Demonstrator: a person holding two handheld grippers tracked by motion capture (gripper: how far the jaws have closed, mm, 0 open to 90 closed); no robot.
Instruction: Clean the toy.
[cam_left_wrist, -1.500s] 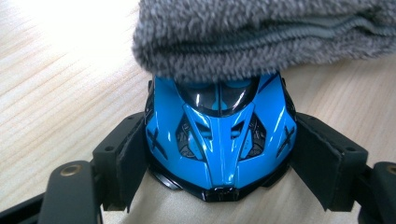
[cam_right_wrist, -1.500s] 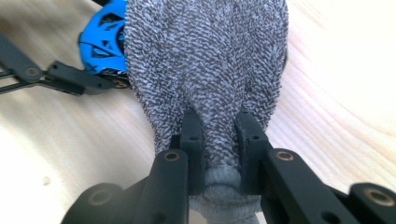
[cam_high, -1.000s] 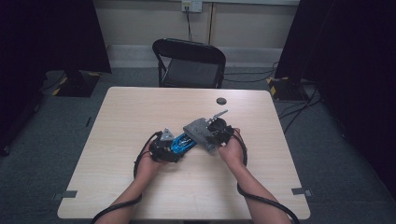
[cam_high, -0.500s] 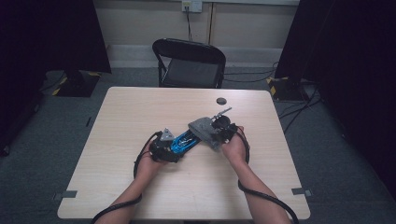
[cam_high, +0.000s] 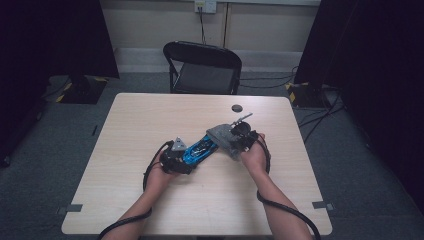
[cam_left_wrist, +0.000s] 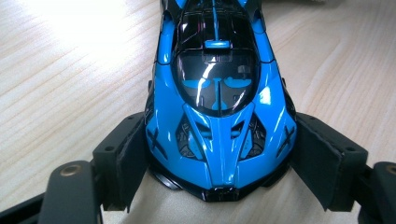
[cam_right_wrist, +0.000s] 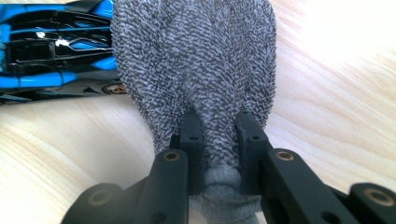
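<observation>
We grip the blue toy car (cam_left_wrist: 219, 116) w/ our left gripper (cam_left_wrist: 219, 177) & pinch the grey cloth (cam_right_wrist: 196, 70) tight w/ our right gripper (cam_right_wrist: 217, 135).

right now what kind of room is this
Probably a recording studio or lab corner, not a home: black curtains flank a lone wooden table, a folding chair faces it, and cables trail across grey carpet.

Pale wood-grain table (cam_high: 150, 200), blue toy car (cam_high: 200, 148), grey cloth (cam_high: 221, 136), small black disc (cam_high: 236, 107)
</observation>
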